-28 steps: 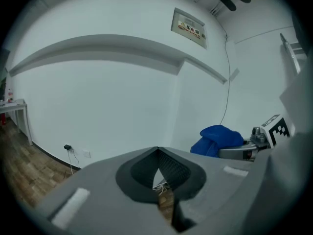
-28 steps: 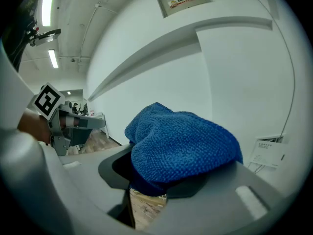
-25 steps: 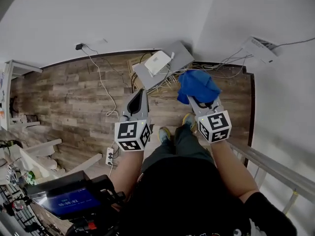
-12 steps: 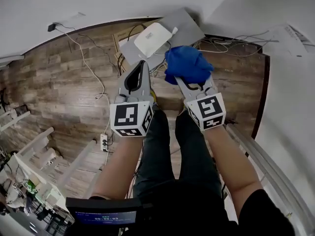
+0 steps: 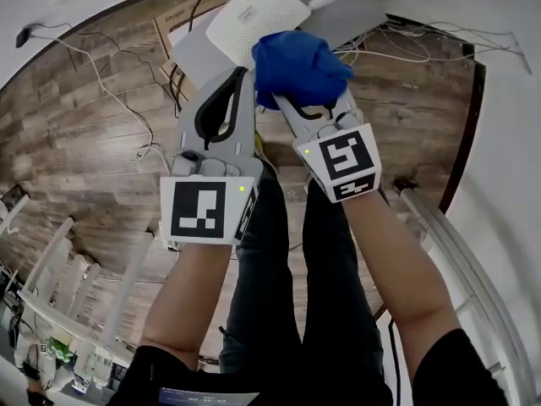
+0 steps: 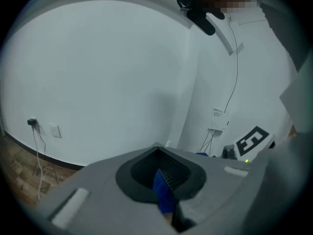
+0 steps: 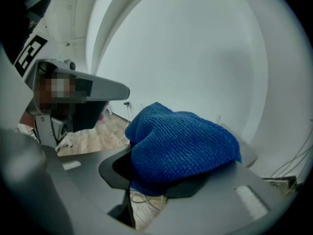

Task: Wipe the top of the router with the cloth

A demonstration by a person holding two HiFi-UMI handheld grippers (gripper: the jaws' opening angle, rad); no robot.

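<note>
The white router lies on a grey slab on the wooden floor, at the top of the head view. My right gripper is shut on a bunched blue cloth, which hangs just in front of the router's near edge. In the right gripper view the cloth fills the space over the jaws and hides their tips. My left gripper is shut and holds nothing; it is just left of the cloth, its tip over the slab beside the router. The left gripper view faces a white wall.
A cardboard box and tangled cables lie around the slab. More cable trails over the floor at left. A metal rail runs along the right. The person's legs are below the grippers.
Both grippers have moved forward toward the router, which now looms larger and nearer. The cloth has gone from well short of the router to its near edge. The jaws have not changed.
</note>
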